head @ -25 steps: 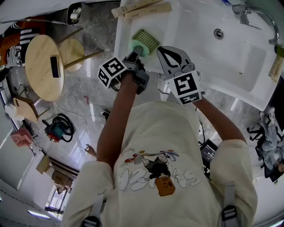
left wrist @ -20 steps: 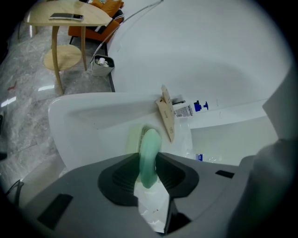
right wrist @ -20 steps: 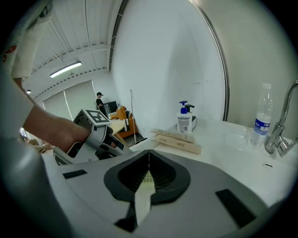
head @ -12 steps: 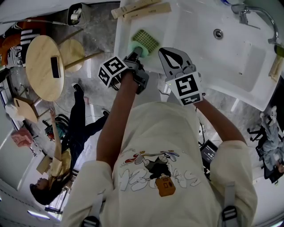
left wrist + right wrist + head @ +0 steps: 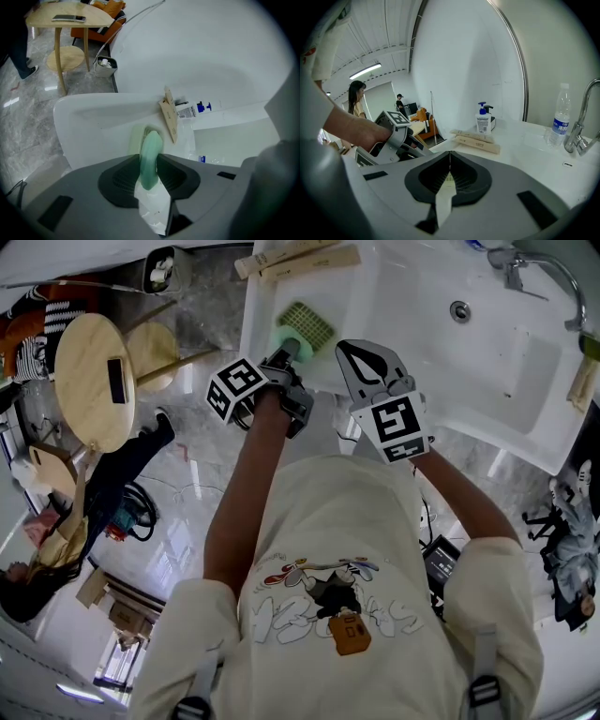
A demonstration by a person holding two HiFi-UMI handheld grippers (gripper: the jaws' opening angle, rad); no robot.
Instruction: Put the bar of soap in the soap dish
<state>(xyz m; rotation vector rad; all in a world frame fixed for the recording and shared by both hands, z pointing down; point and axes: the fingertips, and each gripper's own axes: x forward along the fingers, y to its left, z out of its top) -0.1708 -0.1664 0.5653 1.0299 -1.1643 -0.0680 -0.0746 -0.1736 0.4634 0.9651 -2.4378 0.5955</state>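
A pale green bar of soap (image 5: 151, 157) stands on edge between the jaws of my left gripper (image 5: 150, 164), which is shut on it. In the head view the left gripper (image 5: 289, 348) holds the soap (image 5: 284, 334) at the near left edge of the green slatted soap dish (image 5: 309, 324) on the white counter. In the left gripper view the dish (image 5: 134, 139) lies just beyond the soap. My right gripper (image 5: 361, 354) hovers beside it to the right, its jaws shut with nothing in them (image 5: 450, 153).
The white counter (image 5: 412, 296) holds a sink basin (image 5: 497, 352) with a faucet (image 5: 530, 268), long wooden boxes (image 5: 300, 259), a pump bottle (image 5: 483, 119) and a water bottle (image 5: 560, 115). A round wooden table (image 5: 89, 381) and a person (image 5: 84, 502) are on the floor at left.
Both grippers have hardly moved. A person on the floor at left came into view and shifted position.
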